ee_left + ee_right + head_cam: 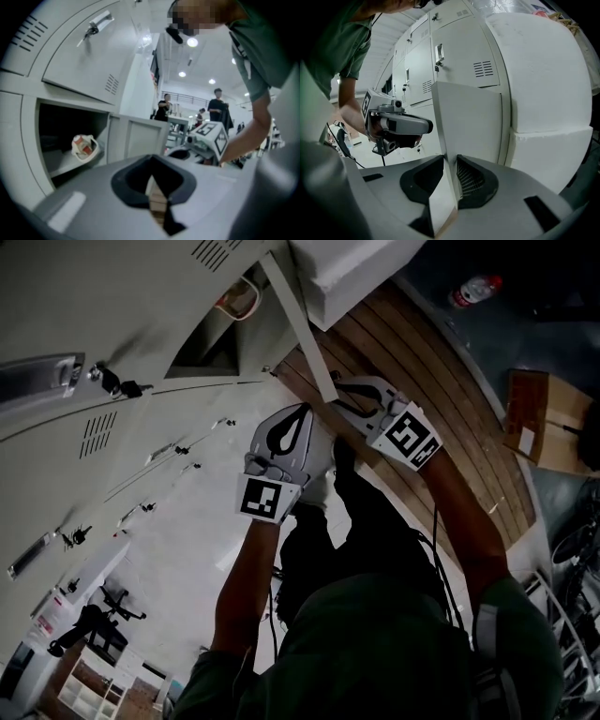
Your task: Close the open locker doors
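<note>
The open locker door (468, 126) stands swung out from the lockers (454, 61), with its near edge clamped between the jaws of the right tool (451, 164). The left tool (152, 180), just left of it, is slightly open and empty.

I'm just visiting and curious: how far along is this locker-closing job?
Done: the neighbouring locker doors look shut. In hand: the right gripper seems clamped on the edge of one open door; the left gripper is beside it, jaws slightly apart and empty. Left: that door must swing shut over its compartment, where a bag sits.
</note>
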Demonstrator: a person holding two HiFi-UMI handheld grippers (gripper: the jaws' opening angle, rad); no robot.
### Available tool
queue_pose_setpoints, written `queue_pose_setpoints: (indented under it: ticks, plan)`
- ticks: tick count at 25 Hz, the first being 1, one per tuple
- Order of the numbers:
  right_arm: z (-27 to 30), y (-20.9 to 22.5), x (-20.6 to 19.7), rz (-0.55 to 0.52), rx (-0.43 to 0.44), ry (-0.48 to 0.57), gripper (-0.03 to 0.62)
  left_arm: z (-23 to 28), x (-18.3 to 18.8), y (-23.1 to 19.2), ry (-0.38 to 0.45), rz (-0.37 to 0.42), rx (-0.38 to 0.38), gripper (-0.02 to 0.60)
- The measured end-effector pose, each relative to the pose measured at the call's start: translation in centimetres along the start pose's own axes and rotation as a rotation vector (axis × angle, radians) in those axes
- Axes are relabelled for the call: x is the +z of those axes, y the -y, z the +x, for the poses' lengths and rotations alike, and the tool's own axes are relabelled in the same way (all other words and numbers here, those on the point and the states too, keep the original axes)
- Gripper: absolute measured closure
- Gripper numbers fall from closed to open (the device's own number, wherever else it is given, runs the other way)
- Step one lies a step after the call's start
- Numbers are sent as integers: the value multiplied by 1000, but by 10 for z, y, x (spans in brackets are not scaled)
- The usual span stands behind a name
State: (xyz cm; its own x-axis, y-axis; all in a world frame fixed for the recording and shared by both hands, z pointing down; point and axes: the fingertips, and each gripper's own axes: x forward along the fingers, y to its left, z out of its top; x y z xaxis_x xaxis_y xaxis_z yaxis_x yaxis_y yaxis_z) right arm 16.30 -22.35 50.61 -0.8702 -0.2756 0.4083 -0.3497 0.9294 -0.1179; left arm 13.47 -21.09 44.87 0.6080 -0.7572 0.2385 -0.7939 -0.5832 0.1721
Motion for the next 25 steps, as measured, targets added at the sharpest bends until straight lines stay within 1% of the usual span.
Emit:
queue_pose_setpoints:
  ticks: [14,25]
  plan:
    - [74,-40,35,11,16,-1,513,-70,10,-65,41,-12,143,578]
    - [136,-49,65,-4,30,-1,514,-118,18,-110,73,-15,243,578]
